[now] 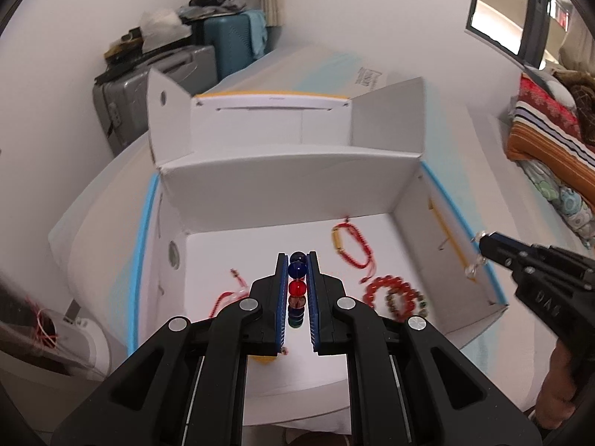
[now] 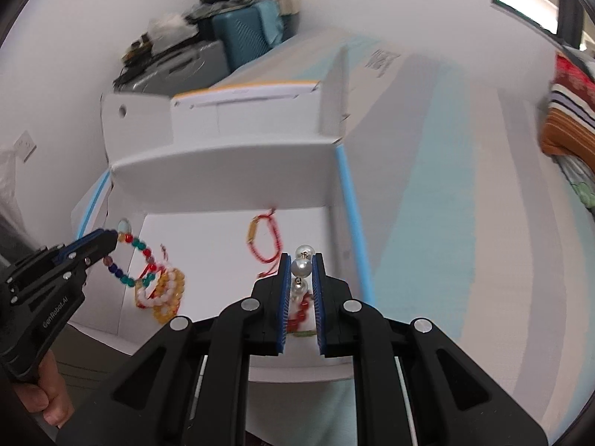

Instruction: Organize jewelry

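Two pairs of tongs each carry a piece over the same open white cardboard box [image 1: 282,193], and the drop turns on what lies straight below each. The left tongs [image 1: 297,260] are pressed together on a multicoloured glass-bead bracelet [image 1: 297,278], its loop dangling over the box's left side, where a yellow and white bead bracelet pile [image 2: 165,291] rests. The right tongs [image 2: 301,260] pinch a white pearl earring [image 2: 301,265], its strand running along the fingers, above the box's right side. Just below lies a red bead bracelet [image 1: 390,291]; a red cord bracelet with a gold tube [image 1: 349,243] sits further towards the back wall. Neither piece touches the box floor yet; each side looks nearest its own carrier.
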The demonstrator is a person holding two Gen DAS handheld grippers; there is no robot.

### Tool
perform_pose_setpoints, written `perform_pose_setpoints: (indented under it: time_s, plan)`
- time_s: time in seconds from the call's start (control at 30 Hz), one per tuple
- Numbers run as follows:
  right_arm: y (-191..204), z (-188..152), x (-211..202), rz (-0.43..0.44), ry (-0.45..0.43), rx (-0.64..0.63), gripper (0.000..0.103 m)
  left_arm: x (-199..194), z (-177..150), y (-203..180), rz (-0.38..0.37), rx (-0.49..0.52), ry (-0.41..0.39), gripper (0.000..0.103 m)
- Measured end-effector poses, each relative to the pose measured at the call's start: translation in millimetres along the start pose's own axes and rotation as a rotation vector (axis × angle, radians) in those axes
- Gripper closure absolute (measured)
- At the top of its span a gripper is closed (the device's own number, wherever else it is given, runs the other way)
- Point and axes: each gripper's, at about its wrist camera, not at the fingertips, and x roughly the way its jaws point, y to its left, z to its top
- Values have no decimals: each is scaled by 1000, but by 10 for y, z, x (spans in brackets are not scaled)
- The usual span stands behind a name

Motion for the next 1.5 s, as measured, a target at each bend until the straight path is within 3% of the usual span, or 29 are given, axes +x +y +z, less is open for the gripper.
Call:
perform_pose_setpoints:
  time_s: [0.47, 0.83, 0.87, 0.9, 0.93, 0.97, 1.0, 1.1, 1.17, 1.33, 1.5]
  plan:
    - [251, -47, 715, 22, 147, -2, 92, 382, -165, 184, 14, -30, 71, 94]
    - [321, -87, 768, 39, 150, -12, 90, 404, -170, 237, 33, -44, 62, 92]
    - [320, -84, 753, 42, 145, -10, 90, 374, -168, 241, 38, -46, 54, 90]
    - [314, -83, 724, 48, 138, -7, 81, 331, -165, 249, 46, -51, 46, 87]
    - [303, -79, 695, 51, 132, -5, 68, 288, -167, 257, 53, -55, 37, 78]
    - [293, -78, 641, 49, 112, -5, 62, 255, -168, 259, 59, -57, 29, 63]
    - [285, -76, 587, 44, 94, -7, 54, 210, -170, 264, 71, -61, 20, 55]
    - [238, -92, 420, 56, 51, 6, 36, 22, -208, 273, 88, -66, -28, 41]
    - [196, -129, 277, 60, 15, 17, 30, -91, -256, 267, 94, -74, -50, 21]
    - [111, -278, -50, 42, -75, 24, 11, -361, -451, 259, 107, -99, -105, 6]
    - [40, -536, -239, 18, -129, 29, 9, -464, -671, 228, 123, -101, -110, 6]
